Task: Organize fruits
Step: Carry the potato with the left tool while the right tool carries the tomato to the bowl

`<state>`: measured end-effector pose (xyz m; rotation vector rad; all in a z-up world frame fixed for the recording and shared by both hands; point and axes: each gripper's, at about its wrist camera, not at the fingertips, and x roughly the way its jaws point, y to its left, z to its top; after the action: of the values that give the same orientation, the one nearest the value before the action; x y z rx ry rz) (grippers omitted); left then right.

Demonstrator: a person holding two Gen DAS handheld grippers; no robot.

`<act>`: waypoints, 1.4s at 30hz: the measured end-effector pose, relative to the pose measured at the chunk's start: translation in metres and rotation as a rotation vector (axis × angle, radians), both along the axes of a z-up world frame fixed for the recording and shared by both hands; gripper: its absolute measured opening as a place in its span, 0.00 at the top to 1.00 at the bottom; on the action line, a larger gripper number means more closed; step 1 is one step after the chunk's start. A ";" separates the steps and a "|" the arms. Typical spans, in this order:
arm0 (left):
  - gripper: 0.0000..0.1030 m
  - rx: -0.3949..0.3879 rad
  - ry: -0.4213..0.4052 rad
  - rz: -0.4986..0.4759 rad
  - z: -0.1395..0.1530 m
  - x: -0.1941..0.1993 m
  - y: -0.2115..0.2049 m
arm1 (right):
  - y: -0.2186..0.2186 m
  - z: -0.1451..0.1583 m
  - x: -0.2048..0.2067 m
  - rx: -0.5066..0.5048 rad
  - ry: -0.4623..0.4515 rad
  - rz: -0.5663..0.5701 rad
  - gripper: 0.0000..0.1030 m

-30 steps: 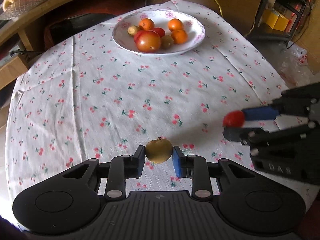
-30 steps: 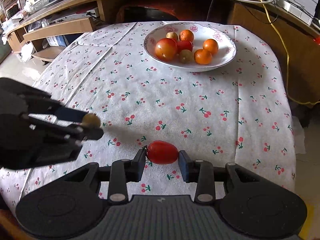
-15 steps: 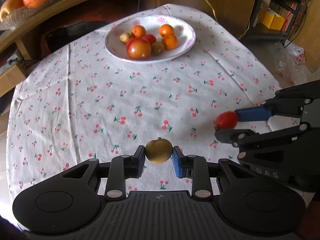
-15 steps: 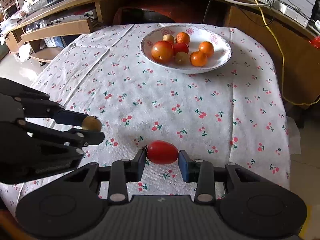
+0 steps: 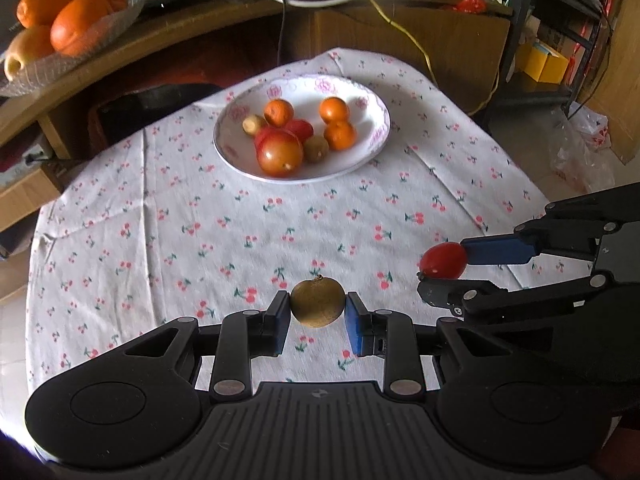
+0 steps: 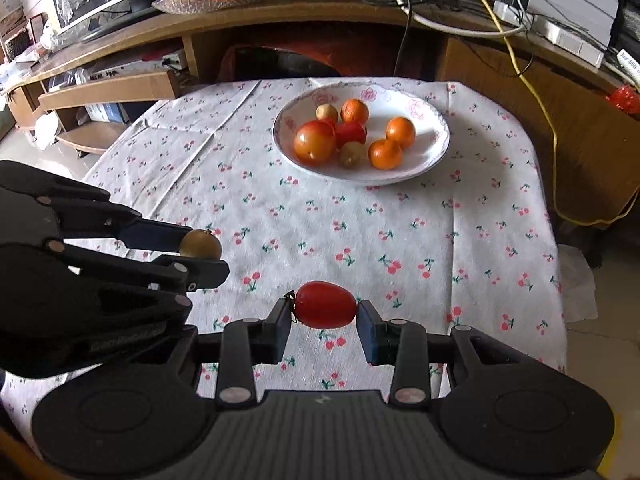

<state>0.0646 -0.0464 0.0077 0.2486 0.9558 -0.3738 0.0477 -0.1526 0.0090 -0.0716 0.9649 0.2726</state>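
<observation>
My left gripper [image 5: 317, 307] is shut on a small brown-green round fruit [image 5: 317, 306], held in the air over the near part of the table. My right gripper [image 6: 326, 311] is shut on an oval red tomato [image 6: 326, 310], also lifted. Each shows in the other's view: the right gripper [image 5: 444, 270] with the tomato [image 5: 443, 260] at the right, the left gripper [image 6: 200, 254] with the brown fruit [image 6: 200, 244] at the left. A white flowered plate [image 5: 372, 136] [image 6: 434, 152] at the far side of the table holds several fruits: oranges, a large tomato, small brown ones.
A cherry-print tablecloth [image 5: 168, 216] covers the round table. Behind it runs a wooden desk [image 6: 280, 12] with cables and a glass dish of oranges [image 5: 60, 20]. A yellow cable [image 6: 552, 132] hangs at the right. Shelving and a plastic bag [image 5: 584, 148] stand beyond the table's right edge.
Both grippers have risen and drawn back with their fruit still held. The plate now looks farther off and more of the desk behind shows.
</observation>
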 end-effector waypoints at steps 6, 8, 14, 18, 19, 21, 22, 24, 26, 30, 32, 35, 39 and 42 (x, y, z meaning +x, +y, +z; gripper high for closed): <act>0.65 0.002 -0.044 0.004 0.008 0.003 -0.002 | -0.002 0.009 0.006 0.009 -0.027 -0.021 0.66; 0.65 0.006 -0.059 0.004 0.010 0.004 -0.003 | -0.003 0.013 0.008 0.013 -0.038 -0.028 0.66; 0.65 0.001 -0.085 0.007 0.016 0.008 -0.007 | -0.005 0.022 0.012 0.013 -0.073 -0.050 0.66; 0.66 0.004 -0.101 0.008 0.020 0.012 -0.010 | -0.008 0.026 0.016 0.010 -0.085 -0.061 0.66; 0.66 0.003 -0.105 0.009 0.020 0.013 -0.011 | -0.008 0.027 0.017 0.010 -0.088 -0.065 0.66; 0.66 0.004 -0.111 0.013 0.022 0.017 -0.012 | -0.009 0.029 0.020 0.010 -0.093 -0.072 0.66; 0.66 0.004 -0.114 0.015 0.024 0.019 -0.013 | -0.010 0.029 0.022 0.009 -0.096 -0.074 0.66; 0.66 0.003 -0.122 0.018 0.027 0.023 -0.014 | -0.011 0.032 0.026 0.008 -0.105 -0.081 0.66; 0.66 0.001 -0.131 0.021 0.031 0.027 -0.014 | -0.012 0.036 0.030 0.009 -0.114 -0.088 0.66; 0.66 -0.005 -0.148 0.030 0.037 0.035 -0.014 | -0.012 0.042 0.039 0.014 -0.134 -0.098 0.65; 0.66 -0.007 -0.150 0.032 0.038 0.039 -0.014 | -0.012 0.043 0.042 0.013 -0.137 -0.100 0.65; 0.66 -0.006 -0.152 0.036 0.038 0.044 -0.014 | -0.012 0.044 0.047 0.010 -0.141 -0.102 0.65; 0.66 -0.004 -0.157 0.039 0.039 0.049 -0.015 | -0.012 0.045 0.054 0.009 -0.143 -0.105 0.65; 0.66 -0.002 -0.162 0.038 0.040 0.052 -0.016 | -0.012 0.045 0.058 0.007 -0.147 -0.109 0.65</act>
<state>0.1170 -0.0621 0.0474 0.2545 0.8002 -0.3146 0.1055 -0.1648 0.0538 -0.0313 0.8191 0.1679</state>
